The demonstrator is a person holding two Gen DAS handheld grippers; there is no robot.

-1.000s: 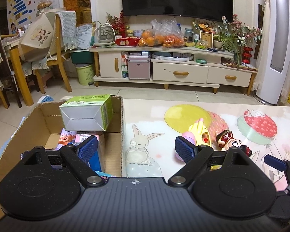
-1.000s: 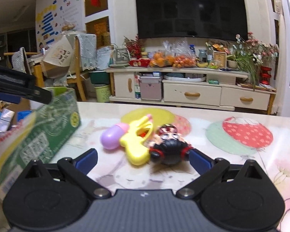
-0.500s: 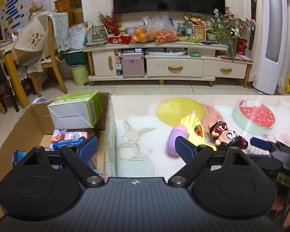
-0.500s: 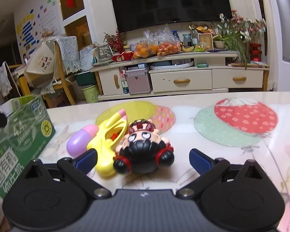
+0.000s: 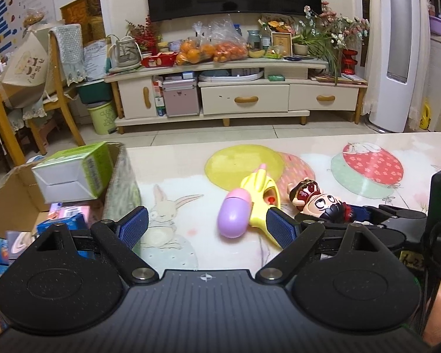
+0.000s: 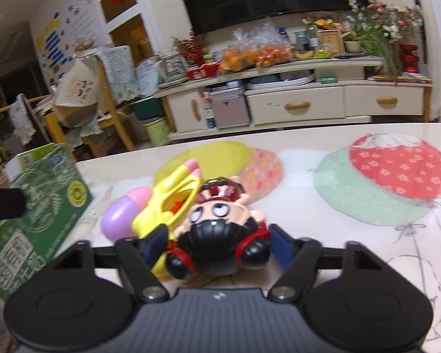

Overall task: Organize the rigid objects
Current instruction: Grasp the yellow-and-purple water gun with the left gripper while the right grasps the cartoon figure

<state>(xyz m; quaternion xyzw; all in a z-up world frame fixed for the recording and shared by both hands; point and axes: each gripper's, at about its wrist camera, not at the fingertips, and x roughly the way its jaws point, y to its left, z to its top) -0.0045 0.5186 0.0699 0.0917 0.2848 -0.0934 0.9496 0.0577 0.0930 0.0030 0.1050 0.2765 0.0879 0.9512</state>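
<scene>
A cartoon doll point(image 6: 220, 229) with black hair lies on the table, head toward me. My right gripper point(image 6: 219, 242) has its blue pads on both sides of the doll's head, closed in on it. The doll also shows in the left wrist view point(image 5: 317, 200). A yellow water gun with a purple tank point(image 5: 247, 203) lies just left of the doll, also in the right wrist view point(image 6: 161, 203). My left gripper point(image 5: 205, 231) is open and empty above the table, near the cardboard box point(image 5: 123, 182).
The cardboard box at the table's left holds a green and white carton point(image 5: 73, 176) and several small packets point(image 5: 64, 220). The table point(image 5: 367, 170) has a printed cover with balloons and a rabbit. A TV cabinet point(image 5: 244, 100) stands beyond the table.
My right gripper moved forward onto the doll and its pads narrowed around the head. My left gripper drifted right, away from over the box.
</scene>
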